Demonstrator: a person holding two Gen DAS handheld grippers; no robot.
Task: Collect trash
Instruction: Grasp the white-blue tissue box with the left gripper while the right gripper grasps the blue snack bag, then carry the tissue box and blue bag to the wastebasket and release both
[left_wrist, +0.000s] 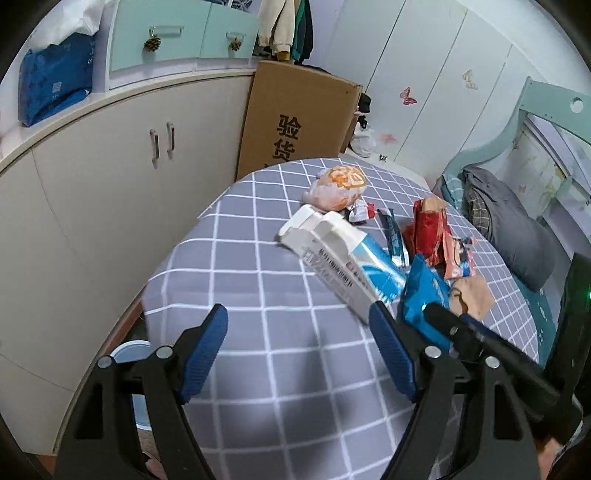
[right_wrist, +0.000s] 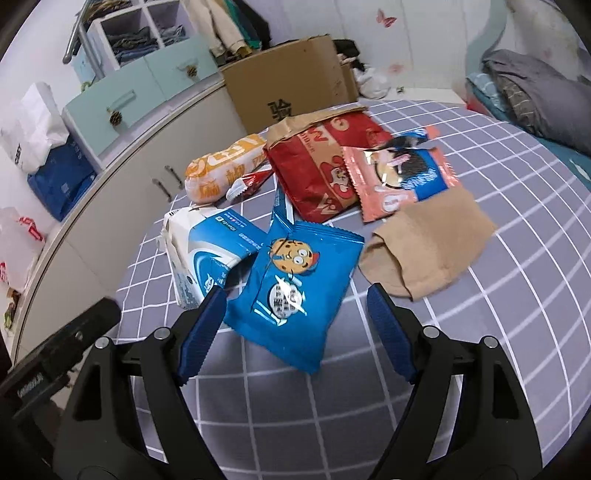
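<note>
Trash lies on a grey checked tablecloth (right_wrist: 480, 332): a blue cookie wrapper (right_wrist: 295, 291), a white and blue carton (right_wrist: 207, 254), a red paper bag (right_wrist: 317, 166), a pink snack wrapper (right_wrist: 399, 173), a tan sock (right_wrist: 428, 251) and an orange and white bag (right_wrist: 221, 170). My right gripper (right_wrist: 295, 306) is open, its jaws on either side of the cookie wrapper's near end. My left gripper (left_wrist: 299, 325) is open and empty above bare cloth; the carton (left_wrist: 343, 254) lies by its right finger. The right gripper's arm (left_wrist: 498, 350) shows at the left view's right side.
A curved white cabinet (left_wrist: 92, 192) runs along the table's left side. A cardboard box (left_wrist: 295, 114) stands behind the table. A bed with grey bedding (left_wrist: 509, 229) is at the right. A white bucket (left_wrist: 129, 354) sits on the floor beside the table's near left edge.
</note>
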